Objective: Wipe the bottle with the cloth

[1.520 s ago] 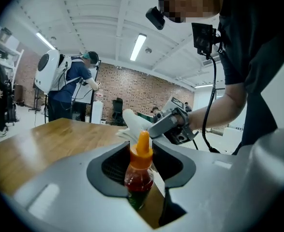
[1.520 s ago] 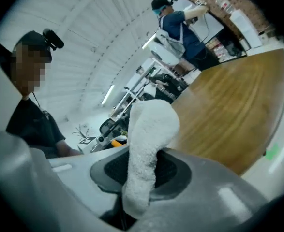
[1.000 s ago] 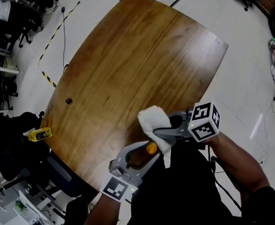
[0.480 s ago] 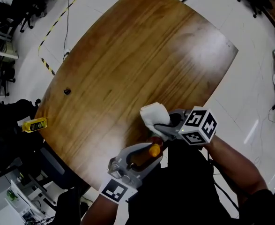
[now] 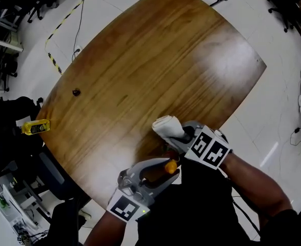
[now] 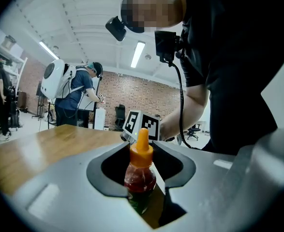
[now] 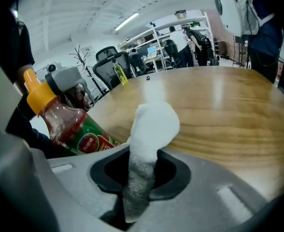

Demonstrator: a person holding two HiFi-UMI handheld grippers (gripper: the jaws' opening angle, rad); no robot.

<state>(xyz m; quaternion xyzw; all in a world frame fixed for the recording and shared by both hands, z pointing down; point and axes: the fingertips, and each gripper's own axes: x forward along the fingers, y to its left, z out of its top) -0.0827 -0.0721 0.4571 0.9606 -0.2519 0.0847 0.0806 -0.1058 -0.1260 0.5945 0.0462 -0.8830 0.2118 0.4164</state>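
Wood-grain tabletop (image 5: 155, 60), broad and brown with rounded corners, stands on a pale tiled floor, with office chairs and shelving around the room.

1 container is in play: a small clear plastic bottle (image 6: 141, 175) with an orange nozzle cap. It holds red sauce up into its shoulder, and a green and red label wraps its lower body. 1 white cloth (image 7: 151, 127), bunched into a soft rounded wad, is the other working item. There are 2 grey two-jaw grippers, each carrying 1 cube of black and white square markers.

The left gripper (image 6: 141, 151) has its jaws clamped on the lower body of the bottle, which sits in the notch between them with neck and cap poking out past the tips. The right gripper (image 7: 144, 153) is closed on the cloth, pinching its lower end so that the wad bulges out beyond the jaws.

From the head view, both grippers meet over the table's near edge, tips pointed toward each other, the right one just beyond the left. The bottle tilts, its cap aimed at the right gripper's jaws. From the right gripper view the bottle leans just beside the cloth, on its left; whether they touch I cannot tell.

Well apart from both grippers, 1 small dark object (image 5: 76, 92) lies on the table, and 1 small yellow bottle-like item (image 5: 36, 127) sits off the table's edge.
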